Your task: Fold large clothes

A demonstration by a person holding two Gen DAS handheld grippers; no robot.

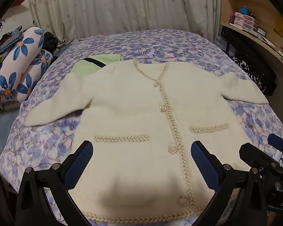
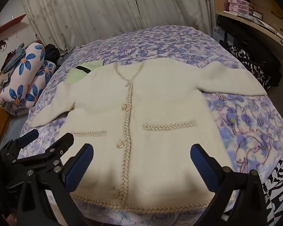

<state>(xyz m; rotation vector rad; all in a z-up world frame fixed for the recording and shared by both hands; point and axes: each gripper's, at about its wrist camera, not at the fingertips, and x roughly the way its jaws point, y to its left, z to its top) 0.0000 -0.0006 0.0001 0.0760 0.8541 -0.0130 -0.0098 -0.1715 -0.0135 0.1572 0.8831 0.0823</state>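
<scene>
A cream fuzzy cardigan (image 1: 134, 101) with braided trim and pearl buttons lies flat, front up, on the bed, both sleeves spread out. It also shows in the right wrist view (image 2: 160, 101). My left gripper (image 1: 141, 150) is open and empty, held above the cardigan's lower hem. My right gripper (image 2: 141, 152) is open and empty above the same hem, a little to the right. The right gripper shows at the right edge of the left wrist view (image 1: 262, 156); the left gripper shows at the left of the right wrist view (image 2: 45, 145).
The bed has a purple floral cover (image 1: 160, 43). A folded green garment (image 1: 92, 64) lies under the cardigan's far left shoulder. Rolled flowered bedding (image 1: 18, 66) sits left. Curtains (image 1: 122, 5) hang behind. Wooden shelves (image 1: 254, 18) and dark clothes (image 1: 254, 71) stand right.
</scene>
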